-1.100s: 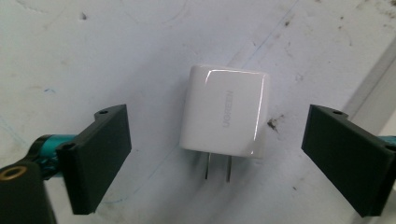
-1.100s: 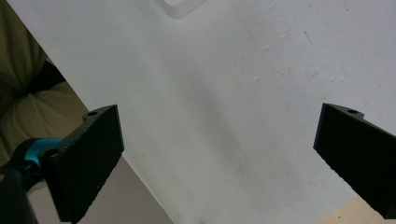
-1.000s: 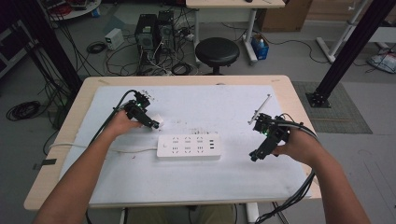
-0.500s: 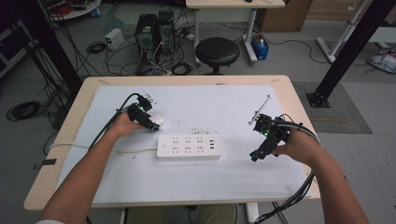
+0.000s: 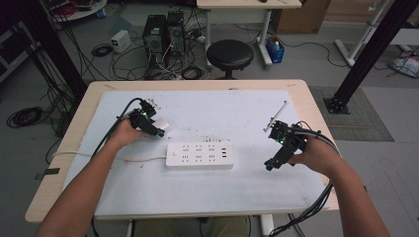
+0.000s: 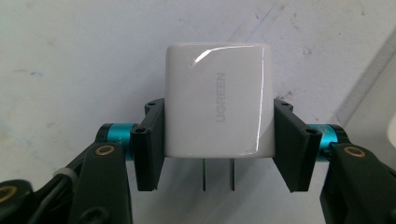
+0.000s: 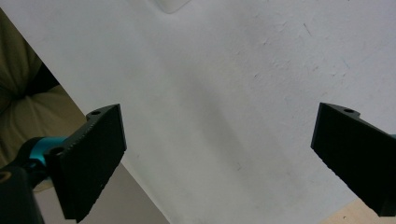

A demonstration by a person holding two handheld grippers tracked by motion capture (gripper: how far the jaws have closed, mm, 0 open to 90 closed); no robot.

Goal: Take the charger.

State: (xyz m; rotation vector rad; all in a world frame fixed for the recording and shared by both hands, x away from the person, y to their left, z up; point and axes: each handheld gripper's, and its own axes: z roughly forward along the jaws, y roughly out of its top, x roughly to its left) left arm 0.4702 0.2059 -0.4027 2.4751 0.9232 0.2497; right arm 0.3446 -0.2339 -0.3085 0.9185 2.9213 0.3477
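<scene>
The left gripper [image 6: 217, 151], jaws just closed, pinched the white UGREEN charger [image 6: 217, 107] at mid-frame, ready for plugging into the power strip [image 5: 199, 155]; the right gripper [image 7: 219, 158] stayed spread, empty.

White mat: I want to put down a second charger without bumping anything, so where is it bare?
Bare: the white mat behind the power strip, and the wide band in front of it. Crowded: around the left gripper and its charger.
</scene>
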